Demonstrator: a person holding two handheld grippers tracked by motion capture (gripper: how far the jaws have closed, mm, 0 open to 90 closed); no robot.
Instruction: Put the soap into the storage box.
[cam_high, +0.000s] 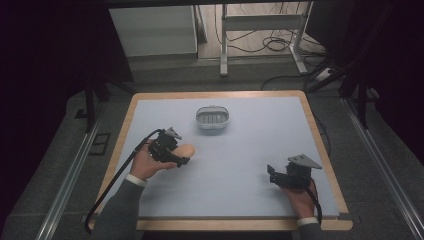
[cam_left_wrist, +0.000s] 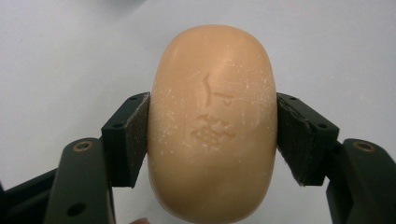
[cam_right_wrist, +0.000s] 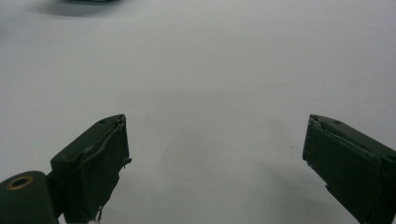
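A peach-coloured oval bar of soap (cam_left_wrist: 212, 126) with a stamped mark on its face sits between the two black jaws of my left gripper (cam_left_wrist: 213, 135), which press on both its sides. In the high view the soap (cam_high: 186, 150) pokes out past the left gripper (cam_high: 181, 159) at the table's left middle. A grey oval soap dish (cam_high: 212, 118) with a slotted floor stands farther back, near the centre. My right gripper (cam_high: 270, 172) rests at the front right, and its jaws (cam_right_wrist: 215, 158) stand wide apart over bare surface.
The table has a pale blue-grey mat (cam_high: 240, 165) framed by a wooden edge (cam_high: 320, 145). Beyond the far edge are a desk frame (cam_high: 260, 30) and floor cables (cam_high: 277, 45). Metal rails (cam_high: 65, 185) run along both sides.
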